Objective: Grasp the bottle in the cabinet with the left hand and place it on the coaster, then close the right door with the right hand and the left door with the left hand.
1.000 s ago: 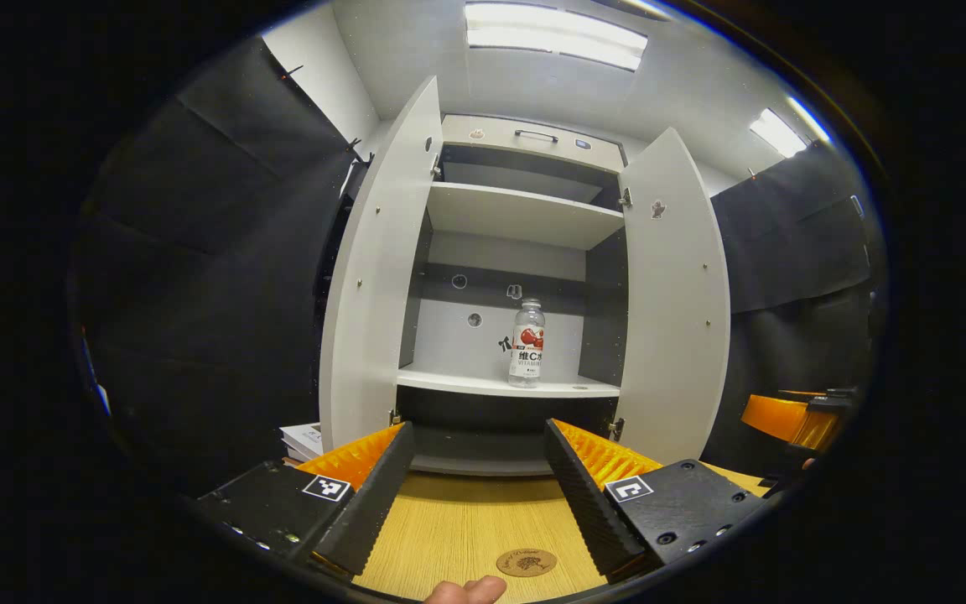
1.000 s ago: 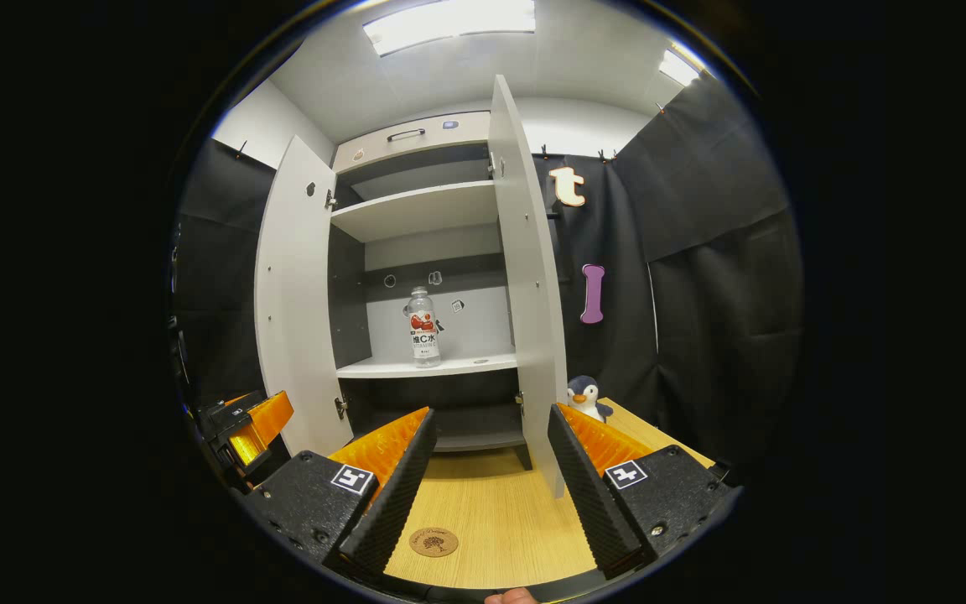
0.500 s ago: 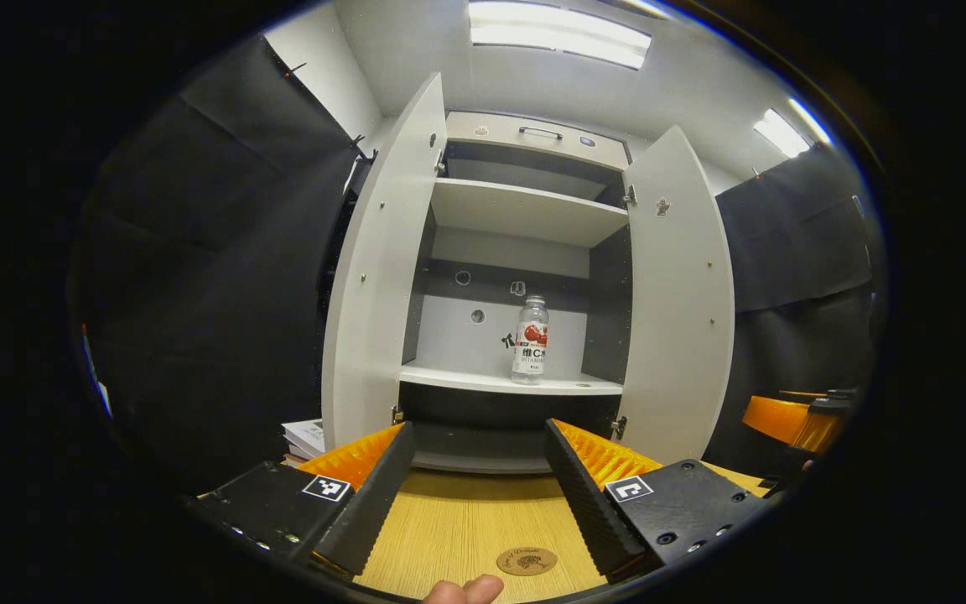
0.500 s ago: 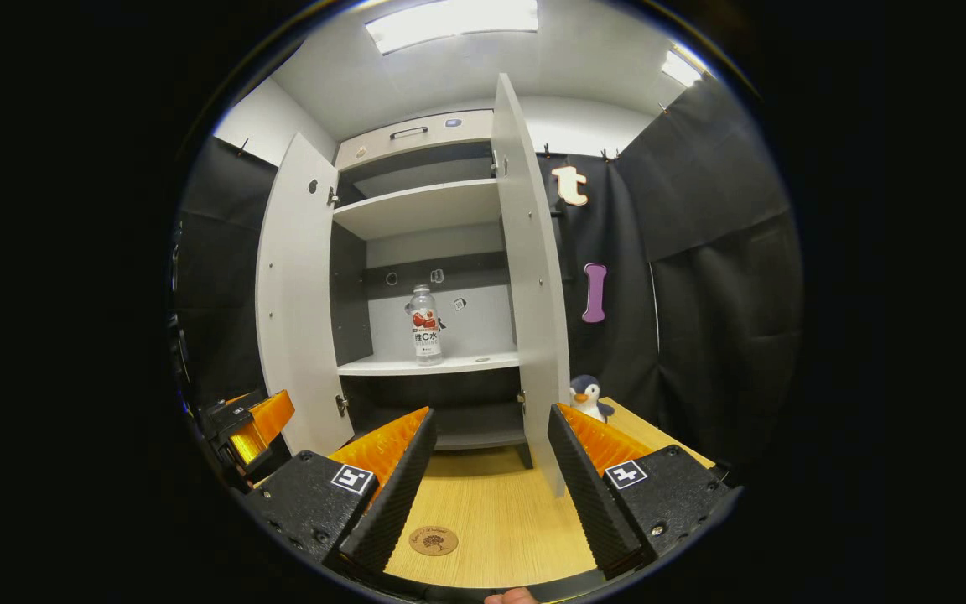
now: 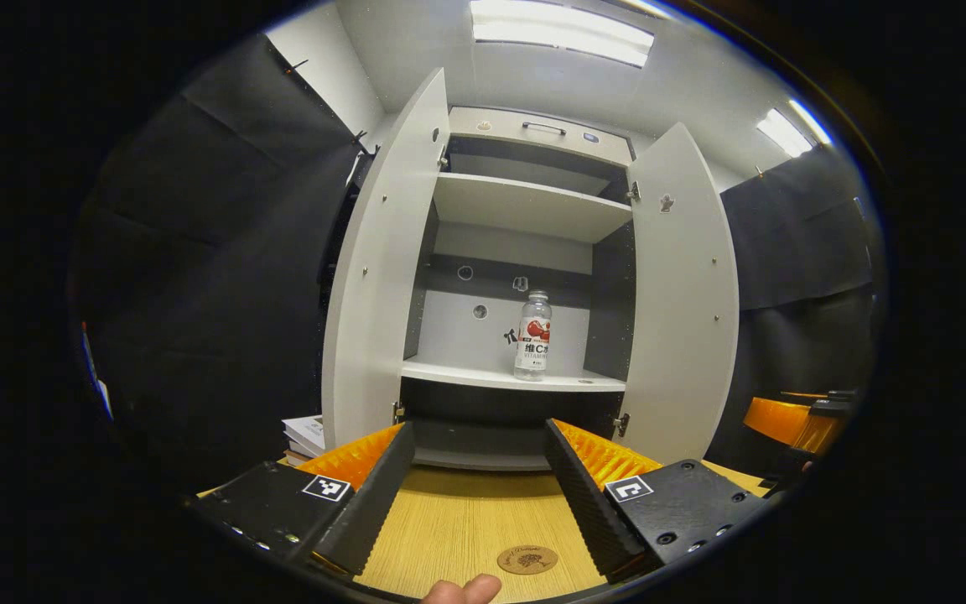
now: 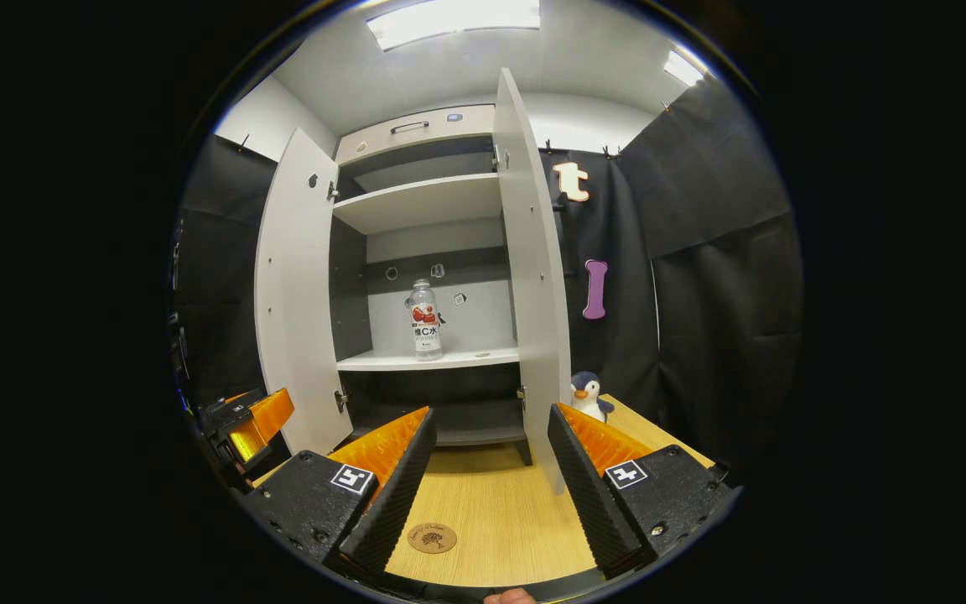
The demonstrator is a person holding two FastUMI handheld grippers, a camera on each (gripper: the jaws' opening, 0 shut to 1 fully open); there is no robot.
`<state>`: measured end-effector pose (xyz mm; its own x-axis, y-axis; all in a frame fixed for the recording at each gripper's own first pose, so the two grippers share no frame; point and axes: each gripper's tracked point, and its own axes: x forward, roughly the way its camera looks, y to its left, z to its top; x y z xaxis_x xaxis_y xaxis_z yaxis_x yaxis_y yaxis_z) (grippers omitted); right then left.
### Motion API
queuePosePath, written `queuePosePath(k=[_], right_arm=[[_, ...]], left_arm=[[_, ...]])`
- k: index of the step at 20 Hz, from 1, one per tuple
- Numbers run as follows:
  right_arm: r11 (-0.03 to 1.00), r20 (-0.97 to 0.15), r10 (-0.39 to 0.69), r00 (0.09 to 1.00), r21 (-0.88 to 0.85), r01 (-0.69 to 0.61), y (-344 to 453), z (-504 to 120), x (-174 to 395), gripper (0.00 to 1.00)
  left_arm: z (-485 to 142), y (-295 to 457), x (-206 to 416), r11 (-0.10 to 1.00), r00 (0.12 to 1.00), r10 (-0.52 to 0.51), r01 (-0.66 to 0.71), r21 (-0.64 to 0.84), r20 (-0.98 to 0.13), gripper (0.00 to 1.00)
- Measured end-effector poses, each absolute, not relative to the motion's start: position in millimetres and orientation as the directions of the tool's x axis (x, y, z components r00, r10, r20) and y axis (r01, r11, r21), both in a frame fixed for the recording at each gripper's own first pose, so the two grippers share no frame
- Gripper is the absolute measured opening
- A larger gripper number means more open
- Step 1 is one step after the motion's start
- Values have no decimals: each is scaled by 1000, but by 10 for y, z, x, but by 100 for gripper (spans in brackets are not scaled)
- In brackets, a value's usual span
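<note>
A pale wooden table (image 5: 466, 520) stands in a booth walled with black cloth, under bright ceiling light panels (image 5: 563, 29). On it rests a white cabinet (image 5: 525, 205) with both doors swung open: the left door (image 5: 378, 277) and the right door (image 5: 684, 294). A clear bottle (image 5: 533, 335) stands upright on the lower shelf (image 5: 500, 376), well beyond both grippers. A round coaster (image 5: 527, 559) lies on the table between the left gripper (image 5: 473, 445) fingers, which are spread wide and hold nothing. The right gripper (image 6: 491, 432) is equally wide and empty. A toy penguin (image 6: 589, 394) is partly hidden behind the right door, a stack of books (image 5: 305, 436) behind the left one.
</note>
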<state>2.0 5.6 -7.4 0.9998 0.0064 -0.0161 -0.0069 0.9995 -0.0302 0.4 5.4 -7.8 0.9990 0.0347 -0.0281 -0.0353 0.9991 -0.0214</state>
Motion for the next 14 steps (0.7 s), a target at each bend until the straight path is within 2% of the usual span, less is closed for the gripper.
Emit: queuePosePath(k=[7, 8, 9, 10, 13, 14], right_arm=[[999, -7, -15, 1000, -44, 14, 41, -37, 14, 83], [999, -5, -21, 1000, -48, 21, 38, -25, 4, 83], [998, -4, -26, 1000, -48, 26, 32, -13, -2, 82], [998, -3, -30, 1000, -46, 30, 39, -11, -7, 82], [999, 5, -40, 999, -36, 40, 23, -7, -23, 83], [998, 9, -45, 999, -38, 45, 22, 9, -22, 83]], left_arm=[[21, -5, 249, 1000, 1000, 4, -4, -27, -11, 94], [35, -39, 291, 999, 1000, -10, 10, -31, -10, 99], [53, -92, 335, 999, 1000, -26, 26, -39, -8, 99], [72, -145, 381, 998, 999, -44, 44, -48, -6, 94], [149, -274, 589, 994, 996, -86, 86, -68, 2, 95], [184, -302, 687, 993, 995, -97, 97, -69, 3, 99]])
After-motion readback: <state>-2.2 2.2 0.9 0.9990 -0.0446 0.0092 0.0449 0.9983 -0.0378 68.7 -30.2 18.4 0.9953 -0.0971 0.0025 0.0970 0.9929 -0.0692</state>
